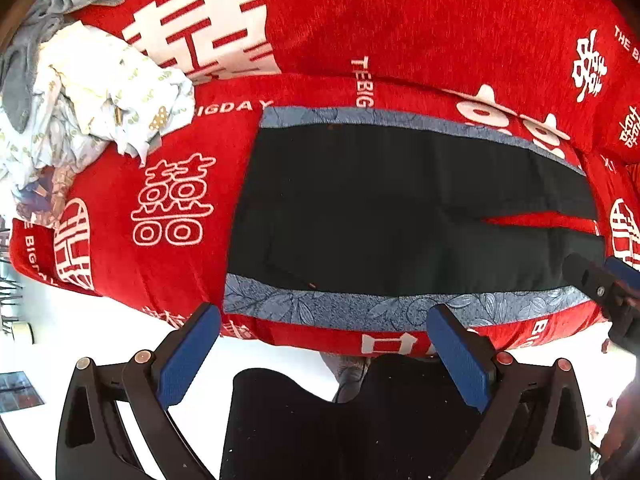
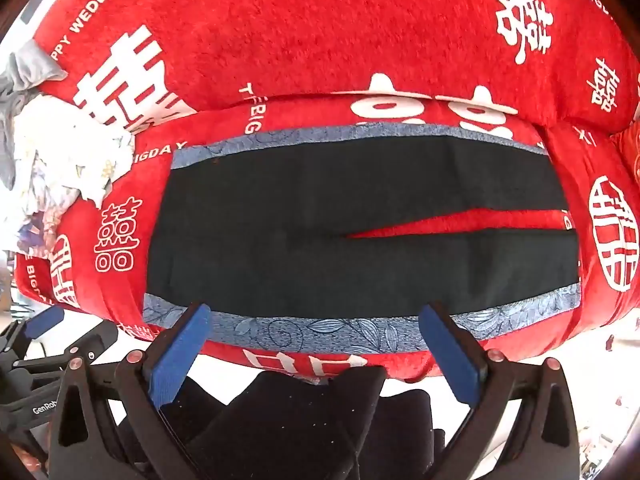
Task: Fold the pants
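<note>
The dark pants (image 2: pixel 360 220) lie flat, legs slightly parted, on the red blanket (image 2: pixel 320 40), presumably spread for folding, while the left gripper (image 1: pixel 324 320) and right gripper (image 2: pixel 316 316) hang over the near blue-trimmed edge, both fully open and empty.

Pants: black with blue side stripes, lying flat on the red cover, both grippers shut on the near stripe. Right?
Not quite. The pants do lie flat on the red cover, but both wrist views show the left gripper and right gripper open, holding nothing.
</note>
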Demonstrator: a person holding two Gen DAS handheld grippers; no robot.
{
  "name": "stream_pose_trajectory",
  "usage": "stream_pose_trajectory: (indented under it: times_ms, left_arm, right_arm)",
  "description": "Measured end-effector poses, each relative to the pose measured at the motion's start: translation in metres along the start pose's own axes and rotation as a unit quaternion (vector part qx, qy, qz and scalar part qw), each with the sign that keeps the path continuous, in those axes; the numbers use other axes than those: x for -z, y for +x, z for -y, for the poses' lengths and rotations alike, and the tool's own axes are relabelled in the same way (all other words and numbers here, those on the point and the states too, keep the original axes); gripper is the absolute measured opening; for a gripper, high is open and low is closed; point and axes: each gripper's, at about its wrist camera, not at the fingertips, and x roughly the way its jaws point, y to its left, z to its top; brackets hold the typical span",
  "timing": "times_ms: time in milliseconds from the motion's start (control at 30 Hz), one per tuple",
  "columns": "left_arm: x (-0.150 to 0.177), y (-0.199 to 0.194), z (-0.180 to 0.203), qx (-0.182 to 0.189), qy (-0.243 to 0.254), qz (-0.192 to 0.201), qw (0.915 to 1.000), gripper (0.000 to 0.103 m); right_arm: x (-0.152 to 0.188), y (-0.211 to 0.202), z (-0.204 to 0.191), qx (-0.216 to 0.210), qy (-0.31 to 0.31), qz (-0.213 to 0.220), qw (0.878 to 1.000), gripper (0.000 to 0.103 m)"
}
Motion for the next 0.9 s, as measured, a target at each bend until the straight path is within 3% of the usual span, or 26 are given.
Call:
stream_pose_trajectory:
  times_ms: [400, 900]
  left_arm:
    - [-0.007, -0.007, -0.014, -0.005, -0.010, 0.014, 0.9998, 0.103]
    - [-0.006, -0.011, -0.016, 0.009, -0.007, 0.021, 0.9997, 0.103]
  right_arm:
    - [0.008, -0.006, -0.024, 0.011, -0.016, 0.004, 1.000, 0.103]
    - [0.015, -0.009, -0.022, 0.029, 0.001, 0.005, 1.000, 0.103]
